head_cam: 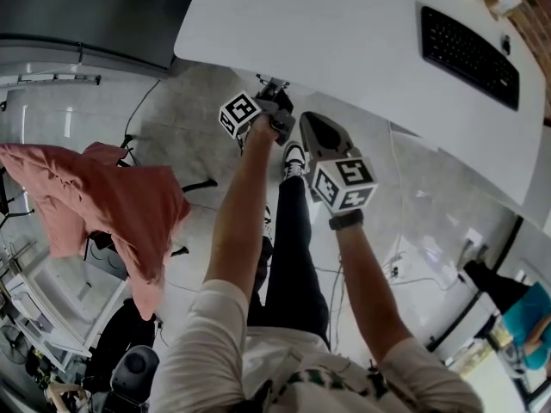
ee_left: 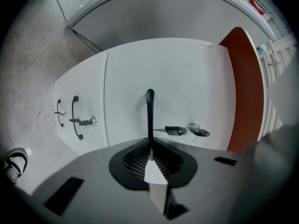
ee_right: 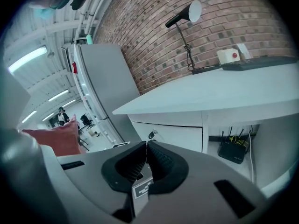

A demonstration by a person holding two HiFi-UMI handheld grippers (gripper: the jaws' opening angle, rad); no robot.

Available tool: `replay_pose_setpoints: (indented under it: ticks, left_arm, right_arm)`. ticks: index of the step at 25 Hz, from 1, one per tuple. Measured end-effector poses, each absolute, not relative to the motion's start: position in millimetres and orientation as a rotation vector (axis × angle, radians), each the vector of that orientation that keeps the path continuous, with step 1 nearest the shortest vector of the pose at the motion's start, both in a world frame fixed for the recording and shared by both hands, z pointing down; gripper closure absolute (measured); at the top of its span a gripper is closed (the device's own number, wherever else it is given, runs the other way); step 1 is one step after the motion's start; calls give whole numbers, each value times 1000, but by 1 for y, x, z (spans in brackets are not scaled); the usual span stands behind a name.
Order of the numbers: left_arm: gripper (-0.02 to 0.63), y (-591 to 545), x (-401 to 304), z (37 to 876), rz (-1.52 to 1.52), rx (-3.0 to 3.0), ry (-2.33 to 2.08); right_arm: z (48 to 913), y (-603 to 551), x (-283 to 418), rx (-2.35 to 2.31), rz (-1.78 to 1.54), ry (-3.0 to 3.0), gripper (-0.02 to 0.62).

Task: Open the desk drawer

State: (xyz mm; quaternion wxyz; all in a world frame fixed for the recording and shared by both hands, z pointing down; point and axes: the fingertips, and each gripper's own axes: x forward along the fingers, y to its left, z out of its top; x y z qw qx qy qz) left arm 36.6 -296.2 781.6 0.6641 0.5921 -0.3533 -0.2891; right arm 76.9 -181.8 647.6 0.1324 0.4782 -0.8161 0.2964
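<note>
The drawer [ee_left: 187, 78] sits shut under the near edge of the desk [head_cam: 327, 33], its white front filling the left gripper view. Its thin black handle [ee_left: 150, 111] runs up the middle of that front. My left claw [ee_left: 150, 150] is pinched on the handle's near end, ribbed pads pressed to either side of the bar. I grip it there because the flat front gives nothing else to pull on. I judge that a straight draw away from the desk is the move this hold sets up.

A key [ee_left: 176, 130] stands in the lock just beside the handle, with a ring [ee_left: 198, 131] hanging from it. It is close to my pads but apart from them. Whether the lock is turned I cannot tell, and that is the one thing that could stop the pull.

To the left a neighbouring front [ee_left: 81, 111] carries its own handles and key, well apart from my grip.

My right claw [ee_right: 145, 160] is pressed together on nothing. It is held off to the side, apart from the drawer and level with the desk edge, where a pull would not meet it. From there its view takes in the desk top with a keyboard [ee_right: 261, 63] and a lamp [ee_right: 184, 15], and a router [ee_right: 232, 151] underneath
</note>
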Motion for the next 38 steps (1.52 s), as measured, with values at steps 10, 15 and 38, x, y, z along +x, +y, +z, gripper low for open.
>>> replay_pose_setpoints:
  ticks: [10, 15, 38]
  left_arm:
    - [588, -296, 34, 781, -647, 1337, -781]
    - [588, -293, 35, 781, -644, 1343, -777]
    - [589, -232, 15, 781, -629, 1290, -809]
  right_arm:
    - [645, -190, 71, 1408, 866, -2372, 591]
    - [647, -188, 73, 1394, 833, -2364, 591]
    - [643, -164, 63, 1387, 832, -2387, 591]
